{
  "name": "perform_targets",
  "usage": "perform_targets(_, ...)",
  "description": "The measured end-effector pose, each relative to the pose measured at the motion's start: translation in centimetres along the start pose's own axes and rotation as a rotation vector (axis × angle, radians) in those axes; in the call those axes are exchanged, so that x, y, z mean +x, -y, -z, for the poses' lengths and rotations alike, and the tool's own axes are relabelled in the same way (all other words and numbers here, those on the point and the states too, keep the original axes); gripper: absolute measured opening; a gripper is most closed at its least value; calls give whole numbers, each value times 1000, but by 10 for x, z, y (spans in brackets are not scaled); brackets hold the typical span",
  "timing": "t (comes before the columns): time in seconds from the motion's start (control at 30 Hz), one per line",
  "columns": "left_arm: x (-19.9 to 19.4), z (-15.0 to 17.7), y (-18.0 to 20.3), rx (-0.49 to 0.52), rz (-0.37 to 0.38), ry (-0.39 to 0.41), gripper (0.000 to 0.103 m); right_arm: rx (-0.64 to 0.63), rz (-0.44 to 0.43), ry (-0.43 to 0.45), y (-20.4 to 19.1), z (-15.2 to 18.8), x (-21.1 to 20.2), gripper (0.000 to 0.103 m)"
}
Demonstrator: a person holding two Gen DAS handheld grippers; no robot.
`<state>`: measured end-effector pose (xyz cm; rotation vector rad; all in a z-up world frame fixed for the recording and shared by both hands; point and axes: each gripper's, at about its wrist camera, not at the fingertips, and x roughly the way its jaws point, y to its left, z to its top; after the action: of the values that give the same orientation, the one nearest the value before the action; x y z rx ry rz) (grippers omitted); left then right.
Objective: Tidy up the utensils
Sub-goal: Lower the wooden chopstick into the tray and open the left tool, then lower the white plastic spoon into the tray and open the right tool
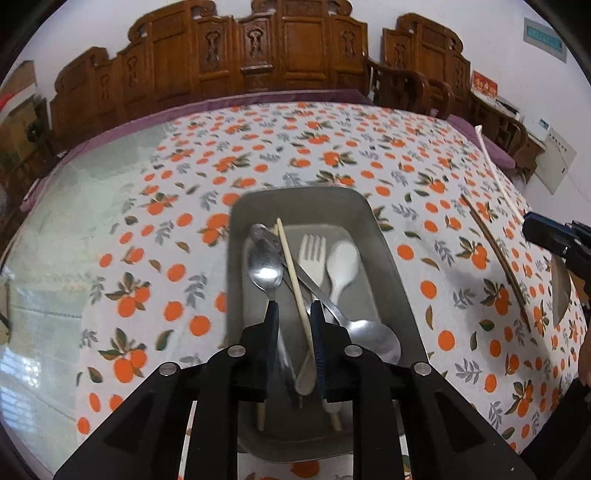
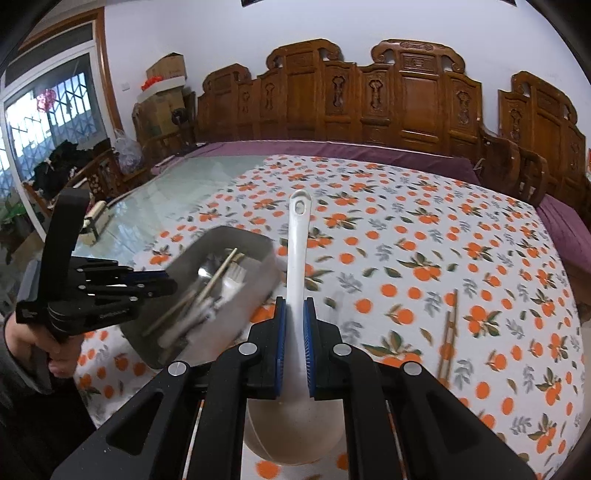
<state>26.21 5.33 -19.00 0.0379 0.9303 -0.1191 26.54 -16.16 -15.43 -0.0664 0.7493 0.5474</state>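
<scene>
Orange-print tablecloth (image 1: pixel 332 155), carved wooden bench (image 2: pixel 406 96)

Metal, plastic, wood and printed cloth
Matt grey metal tray (image 1: pixel 391 266) holds glossy steel spoons (image 1: pixel 264 271), a matt white plastic fork (image 1: pixel 313 254) and pale wooden chopstick (image 1: pixel 291 273); smooth white plastic ladle (image 2: pixel 299 258); orange-print tablecloth (image 1: pixel 332 147).

red sign (image 1: pixel 484 83) with gold characters, wall notices (image 1: pixel 545 35), none legible

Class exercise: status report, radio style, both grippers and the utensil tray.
Left gripper open over tray, chopstick between its fingers. Right gripper shut on white ladle. Brown chopsticks on cloth.
</scene>
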Motion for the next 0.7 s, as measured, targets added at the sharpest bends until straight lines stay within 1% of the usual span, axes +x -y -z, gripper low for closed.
perform_targets(0.03, -4, -1, -3, -3, -5, 15, 17, -1, -8, -1, -3, -3, 2, 11)
perform_targets(0.13, -12, -4, -12, -26, -15, 46, 24, -4, -37, -6, -18, -11, 10, 11)
perform_targets(0.2, -15, -5, -19, -41, -24, 59, 25, 3, -66, -2, -29, -17, 16, 11)
perform_targets(0.27, -17, -7, -28, -61, -40, 68, 33, 8, -93, -2, -38, -23, 21, 11)
perform_targets(0.5, -21, -9, -57, -142, -73, 88, 40, 35, -175, -11, -71, -39, 49, 11)
perform_targets(0.57, -25, -9, -65, -160, -89, 102, 49, 53, -188, -22, -77, -41, 60, 11)
perform_targets(0.67, -30, -9, -74, -175, -110, 121, 56, 66, -193, -35, -84, -41, 73, 11)
perform_targets(0.7, -30, -9, -77, -180, -116, 123, 57, 70, -191, -39, -86, -41, 78, 11)
